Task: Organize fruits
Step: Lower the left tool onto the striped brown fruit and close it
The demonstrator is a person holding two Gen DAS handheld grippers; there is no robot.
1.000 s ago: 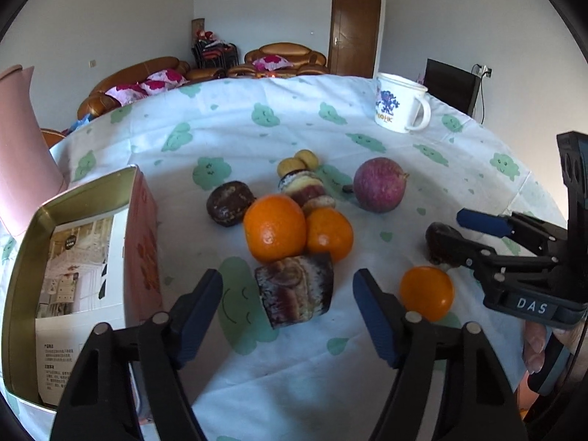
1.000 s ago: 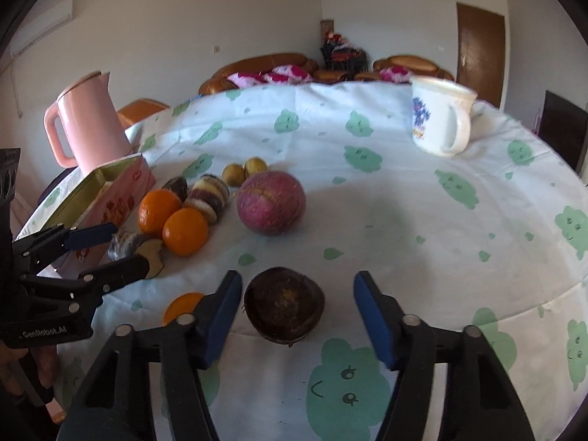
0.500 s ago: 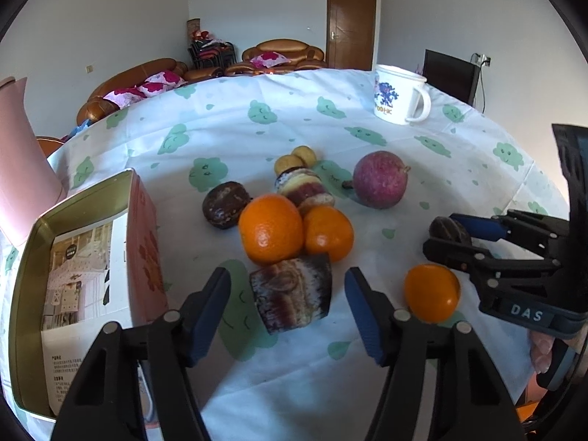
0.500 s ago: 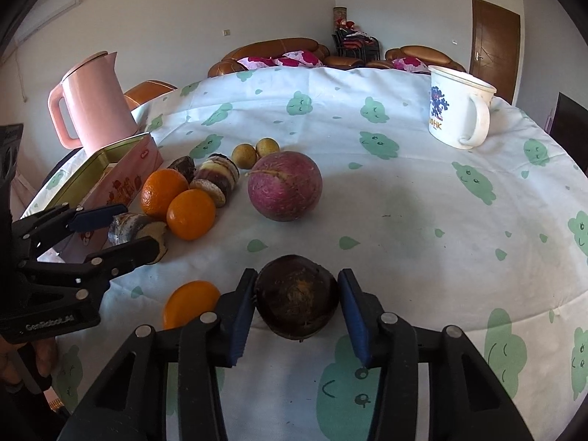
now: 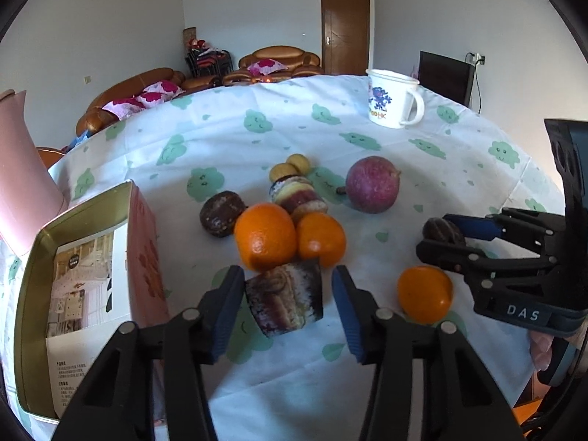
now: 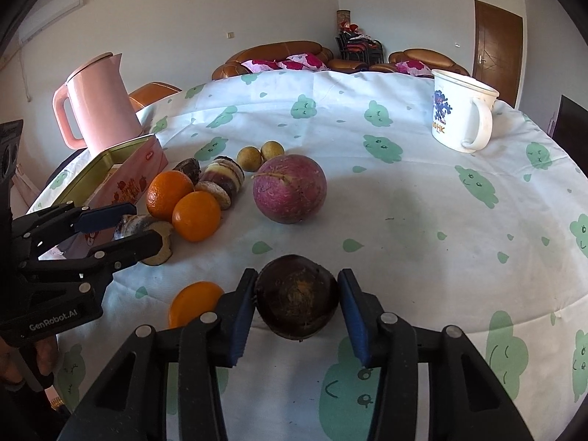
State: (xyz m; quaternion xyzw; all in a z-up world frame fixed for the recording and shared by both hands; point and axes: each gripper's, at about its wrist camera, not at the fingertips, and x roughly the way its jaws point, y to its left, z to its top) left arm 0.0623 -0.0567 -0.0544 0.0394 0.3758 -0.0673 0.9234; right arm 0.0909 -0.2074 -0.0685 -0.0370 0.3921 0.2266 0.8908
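Over the last second we narrow both jaws: our right hand-held gripper (image 6: 297, 307) now pinches the dark round wrinkled fruit (image 6: 296, 297) on the bench, while our left hand-held gripper (image 5: 288, 303), not yet clamped, brackets the striped purple-and-white chunk (image 5: 283, 299), so both lifts look imminent.

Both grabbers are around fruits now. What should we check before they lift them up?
1. Right gripper pads touch both sides of the dark round fruit: ok on its left side; the other side cannot tell.
2. Left gripper closed on the striped brown piece: not ok, a gap shows on one side.
3. Big orange clear of the striped piece: not ok, they look to be touching.
4. Small orange clear of both grippers: ok.
5. Tin box open: ok.
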